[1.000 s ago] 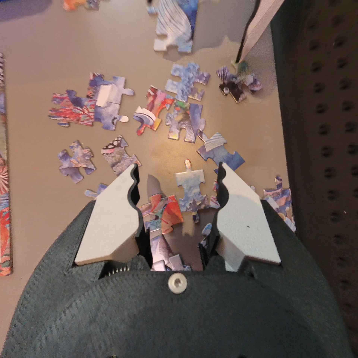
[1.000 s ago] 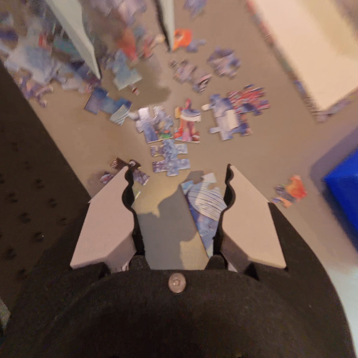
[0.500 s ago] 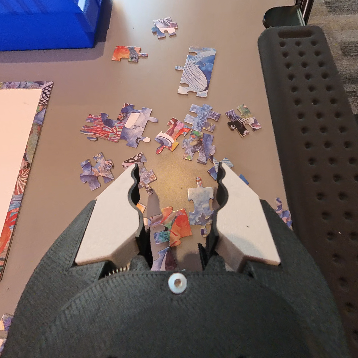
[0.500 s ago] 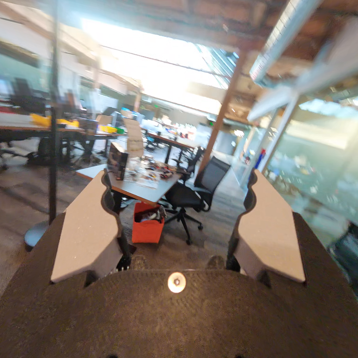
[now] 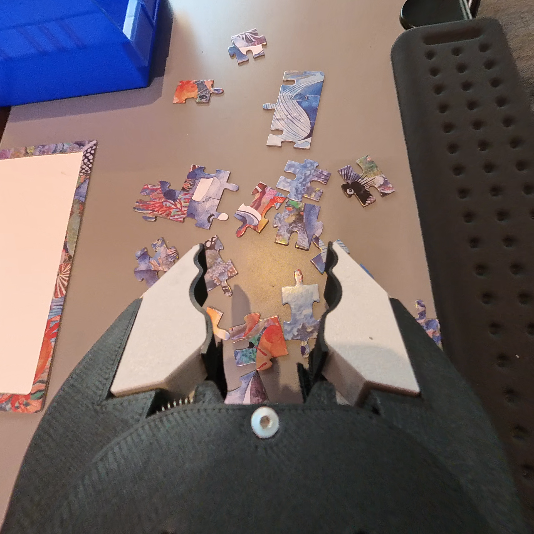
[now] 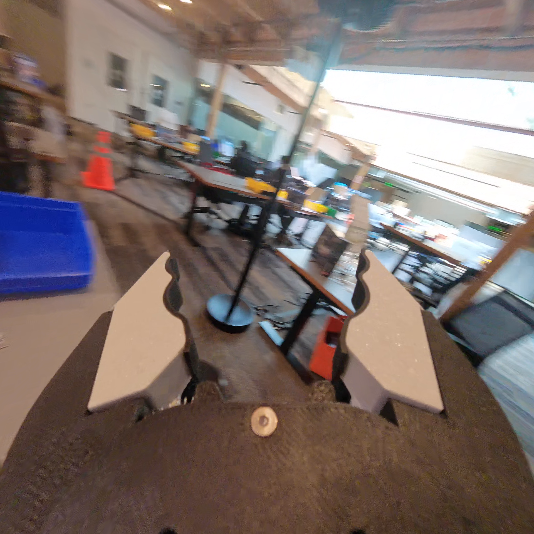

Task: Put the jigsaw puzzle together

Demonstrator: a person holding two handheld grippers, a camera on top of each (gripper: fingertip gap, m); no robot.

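Note:
Several loose jigsaw pieces lie on the brown table (image 5: 144, 127) in the left wrist view. A joined blue whale strip (image 5: 297, 109) lies far right, a joined red-and-blue cluster (image 5: 185, 199) in the middle. The puzzle frame (image 5: 72, 231) with a white centre lies at the left. My left gripper (image 5: 265, 248) is open and empty, hovering over a pale blue piece (image 5: 300, 303) and an orange piece (image 5: 260, 341). My right gripper (image 6: 265, 257) is open and empty, pointing away from the table into the room; that view is blurred.
A blue bin (image 5: 72, 43) stands at the table's far left; it also shows in the right wrist view (image 6: 43, 242). A black perforated chair back (image 5: 474, 202) runs along the table's right edge. Desks, chairs, an orange cone (image 6: 98, 167) and a pole stand (image 6: 231, 312) fill the room. My right fingertips sit around 60 cm from my left ones. My left tips are roughly 7 cm from the pale blue piece (image 5: 300, 303).
My left gripper has pulled back and up, so more of the table, the frame and the bin show. My right gripper has swung up off the table to face the room and opened wider.

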